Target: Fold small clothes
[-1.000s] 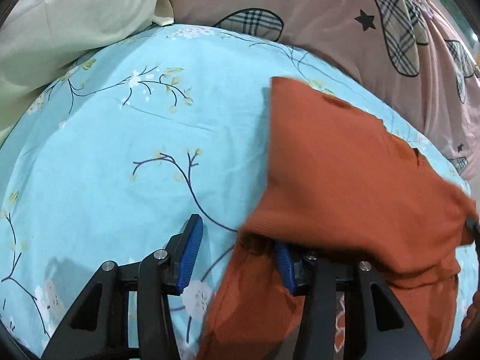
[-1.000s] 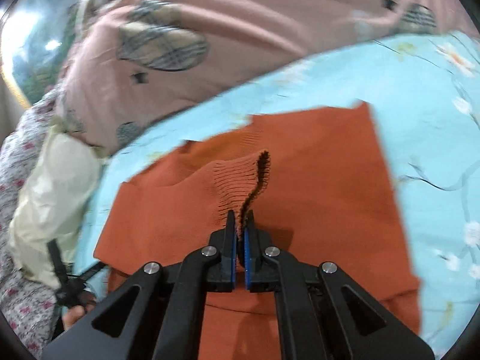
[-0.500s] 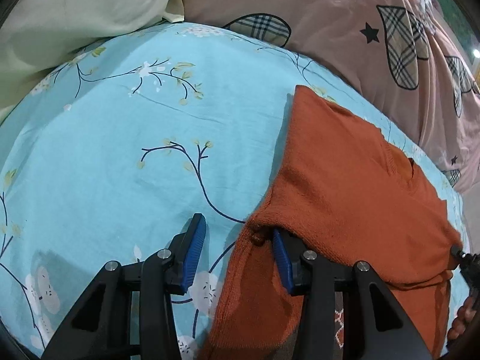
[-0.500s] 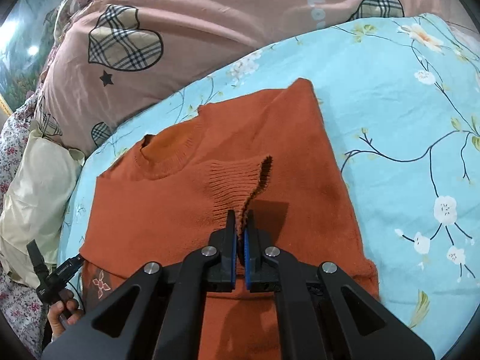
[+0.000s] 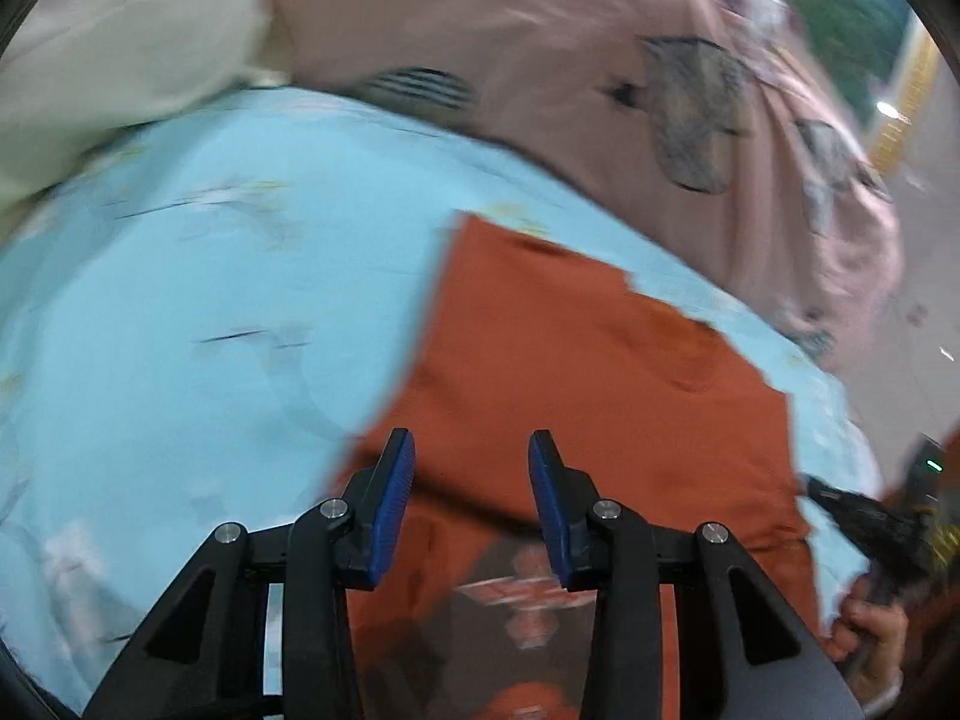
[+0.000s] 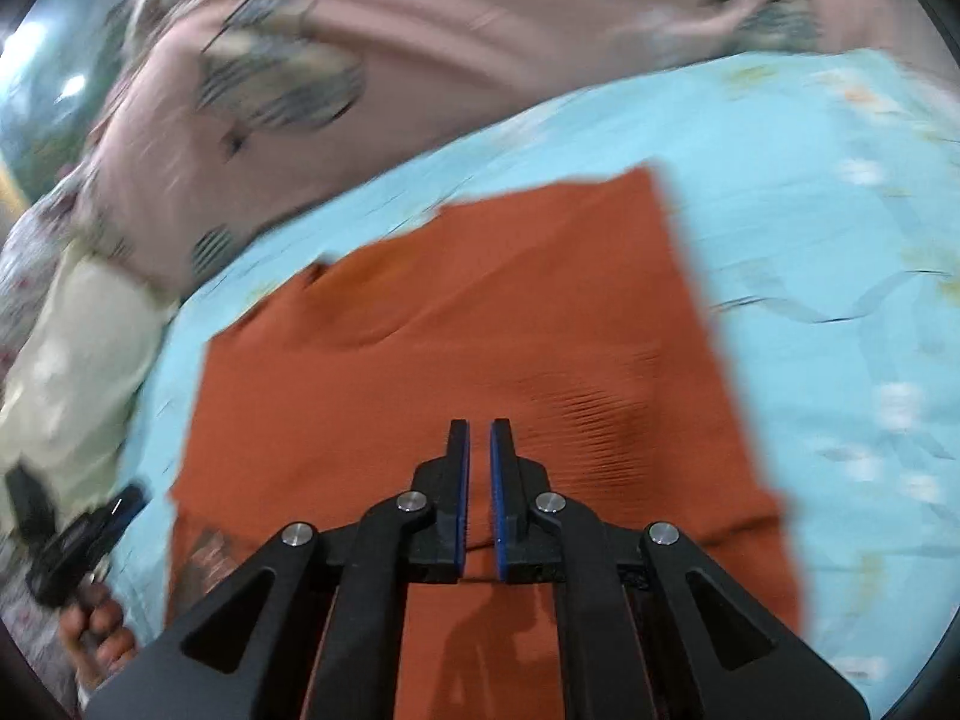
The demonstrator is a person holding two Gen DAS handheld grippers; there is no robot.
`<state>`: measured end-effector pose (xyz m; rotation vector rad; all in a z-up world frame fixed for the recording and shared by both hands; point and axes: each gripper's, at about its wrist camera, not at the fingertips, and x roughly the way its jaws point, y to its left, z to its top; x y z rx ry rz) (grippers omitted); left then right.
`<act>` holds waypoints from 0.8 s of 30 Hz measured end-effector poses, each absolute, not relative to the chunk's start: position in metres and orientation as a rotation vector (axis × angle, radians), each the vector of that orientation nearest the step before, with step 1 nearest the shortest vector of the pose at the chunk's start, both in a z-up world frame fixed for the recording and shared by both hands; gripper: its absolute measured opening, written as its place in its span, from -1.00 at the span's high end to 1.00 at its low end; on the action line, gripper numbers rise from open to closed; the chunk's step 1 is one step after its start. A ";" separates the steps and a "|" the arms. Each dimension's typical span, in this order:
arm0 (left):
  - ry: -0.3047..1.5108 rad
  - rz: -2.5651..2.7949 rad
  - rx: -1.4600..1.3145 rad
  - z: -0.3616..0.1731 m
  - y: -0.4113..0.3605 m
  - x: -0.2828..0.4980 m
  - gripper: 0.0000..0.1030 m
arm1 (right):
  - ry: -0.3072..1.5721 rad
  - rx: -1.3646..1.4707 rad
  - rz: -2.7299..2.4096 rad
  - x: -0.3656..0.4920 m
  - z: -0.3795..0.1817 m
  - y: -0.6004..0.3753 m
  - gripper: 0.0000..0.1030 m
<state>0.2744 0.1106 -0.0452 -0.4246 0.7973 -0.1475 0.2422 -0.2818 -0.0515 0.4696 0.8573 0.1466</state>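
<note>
A small rust-orange knit sweater [image 5: 600, 372] lies flat on the light blue floral bedsheet [image 5: 210, 312], its sleeves folded in over the body. It also shows in the right wrist view [image 6: 456, 348]. My left gripper [image 5: 472, 450] is open and empty, held just above the sweater's near left part. My right gripper [image 6: 478, 438] has its jaws slightly apart with nothing between them, just above the sweater's middle. Both views are blurred by motion.
A pink quilt [image 5: 570, 60] with plaid hearts lies along the far side of the bed. A cream pillow [image 5: 108, 42] sits at the far left. The other hand-held gripper shows at each view's edge [image 5: 870, 516], [image 6: 66, 546].
My right gripper has let go of the ribbed sleeve cuff, which now lies flat on the sweater. My left gripper has come off the sweater's edge and moved right, over the garment.
</note>
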 end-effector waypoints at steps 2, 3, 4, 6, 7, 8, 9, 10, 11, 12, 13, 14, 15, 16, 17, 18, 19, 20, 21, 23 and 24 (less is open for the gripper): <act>0.831 -0.217 -0.383 -0.049 0.091 0.290 0.24 | 0.900 0.416 0.171 0.253 -0.060 -0.264 0.83; 0.858 -0.232 -0.350 -0.055 0.081 0.299 0.24 | 0.927 0.388 0.160 0.259 -0.066 -0.259 0.80; 0.891 -0.206 -0.316 -0.064 0.076 0.307 0.25 | 0.958 0.373 0.138 0.263 -0.073 -0.258 0.80; 0.946 -0.165 -0.282 -0.080 0.077 0.318 0.27 | 0.999 0.355 0.068 0.266 -0.085 -0.266 0.81; 0.965 -0.141 -0.274 -0.089 0.081 0.321 0.40 | 0.991 0.375 0.058 0.263 -0.089 -0.274 0.82; 0.970 -0.138 -0.278 -0.093 0.087 0.322 0.52 | 0.979 0.406 0.063 0.259 -0.090 -0.282 0.83; 0.966 -0.161 -0.301 -0.094 0.093 0.321 0.52 | 0.977 0.418 0.053 0.254 -0.089 -0.287 0.84; 0.965 -0.165 -0.311 -0.093 0.097 0.318 0.55 | 0.973 0.413 0.033 0.249 -0.086 -0.290 0.84; 0.966 -0.160 -0.302 -0.092 0.099 0.316 0.57 | 0.969 0.399 0.009 0.246 -0.082 -0.292 0.80; 0.961 -0.150 -0.275 -0.089 0.099 0.310 0.58 | 0.963 0.376 -0.024 0.239 -0.077 -0.293 0.79; 0.958 -0.138 -0.254 -0.086 0.098 0.305 0.59 | 0.957 0.352 -0.056 0.234 -0.072 -0.294 0.78; 0.955 -0.131 -0.236 -0.084 0.097 0.299 0.55 | 0.948 0.335 -0.074 0.226 -0.067 -0.294 0.74; 0.954 -0.128 -0.224 -0.080 0.096 0.291 0.48 | 0.942 0.328 -0.075 0.220 -0.063 -0.294 0.61; 0.947 -0.124 -0.218 -0.076 0.096 0.281 0.30 | 0.936 0.318 -0.075 0.212 -0.059 -0.293 0.51; 0.939 -0.115 -0.212 -0.075 0.098 0.271 0.17 | 0.930 0.307 -0.073 0.204 -0.055 -0.291 0.26; 0.927 -0.109 -0.204 -0.071 0.099 0.260 0.16 | 0.924 0.300 -0.071 0.199 -0.053 -0.291 0.12; 0.917 -0.107 -0.201 -0.067 0.100 0.247 0.16 | 0.913 0.293 -0.065 0.191 -0.050 -0.289 0.11; 0.913 -0.107 -0.204 -0.064 0.103 0.236 0.16 | 0.908 0.288 -0.059 0.183 -0.048 -0.289 0.11; 0.909 -0.108 -0.209 -0.061 0.105 0.225 0.14 | 0.908 0.283 -0.049 0.174 -0.046 -0.287 0.11; 0.911 -0.104 -0.214 -0.058 0.109 0.205 0.08 | 0.908 0.288 -0.025 0.163 -0.045 -0.284 0.11; 0.916 -0.101 -0.210 -0.058 0.112 0.197 0.06 | 0.906 0.298 -0.005 0.156 -0.045 -0.285 0.11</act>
